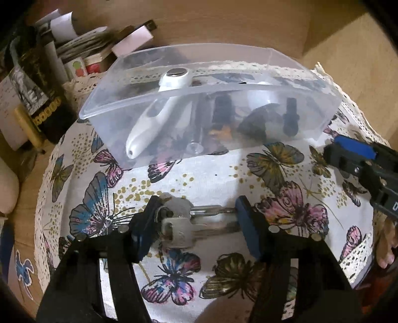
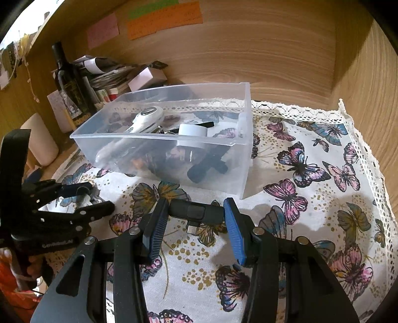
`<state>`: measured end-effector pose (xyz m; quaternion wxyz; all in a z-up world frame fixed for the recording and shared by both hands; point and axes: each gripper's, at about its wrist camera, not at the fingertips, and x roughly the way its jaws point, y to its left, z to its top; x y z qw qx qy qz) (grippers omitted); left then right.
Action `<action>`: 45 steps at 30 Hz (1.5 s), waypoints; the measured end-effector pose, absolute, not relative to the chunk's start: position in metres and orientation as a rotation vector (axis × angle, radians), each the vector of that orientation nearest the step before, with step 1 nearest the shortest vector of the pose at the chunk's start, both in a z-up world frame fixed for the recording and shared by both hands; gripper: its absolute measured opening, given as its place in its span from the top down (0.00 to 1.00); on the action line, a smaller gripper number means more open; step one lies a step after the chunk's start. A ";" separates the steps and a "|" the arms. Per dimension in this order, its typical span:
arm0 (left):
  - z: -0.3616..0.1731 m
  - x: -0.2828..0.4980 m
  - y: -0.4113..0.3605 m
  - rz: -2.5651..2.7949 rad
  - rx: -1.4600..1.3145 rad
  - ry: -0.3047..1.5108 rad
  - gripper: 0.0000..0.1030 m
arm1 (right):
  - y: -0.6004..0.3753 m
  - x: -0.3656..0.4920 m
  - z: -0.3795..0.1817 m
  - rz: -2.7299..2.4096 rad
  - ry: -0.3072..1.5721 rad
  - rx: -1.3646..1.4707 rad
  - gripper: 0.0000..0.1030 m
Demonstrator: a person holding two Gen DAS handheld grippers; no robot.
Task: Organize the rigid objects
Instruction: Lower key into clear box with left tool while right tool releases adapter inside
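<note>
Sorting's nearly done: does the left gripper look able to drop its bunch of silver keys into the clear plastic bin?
Probably yes: the left gripper holds the silver keys, and the clear plastic bin sits open-topped just ahead with nothing between.

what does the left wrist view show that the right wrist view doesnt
Only the left wrist view shows the keys plainly, gripped in the left tongs.

Only the right wrist view shows the black USB adapter held in the right tongs, the sticky notes on the wooden wall, and the cloth's far right corner.

Both show the clear plastic bin with the white tool inside, the butterfly cloth and the dark bottle.
</note>
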<state>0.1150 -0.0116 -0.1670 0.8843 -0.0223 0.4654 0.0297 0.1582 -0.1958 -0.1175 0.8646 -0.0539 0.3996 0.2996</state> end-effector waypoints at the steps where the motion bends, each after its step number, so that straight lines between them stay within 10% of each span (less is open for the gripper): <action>1: -0.167 0.114 -0.012 0.061 -0.046 0.965 0.41 | -0.196 0.158 -0.117 0.631 0.835 -0.111 0.59; 45: -0.036 0.150 0.033 -0.006 -0.071 0.596 0.41 | -0.138 0.199 -0.043 0.674 0.641 -0.138 0.59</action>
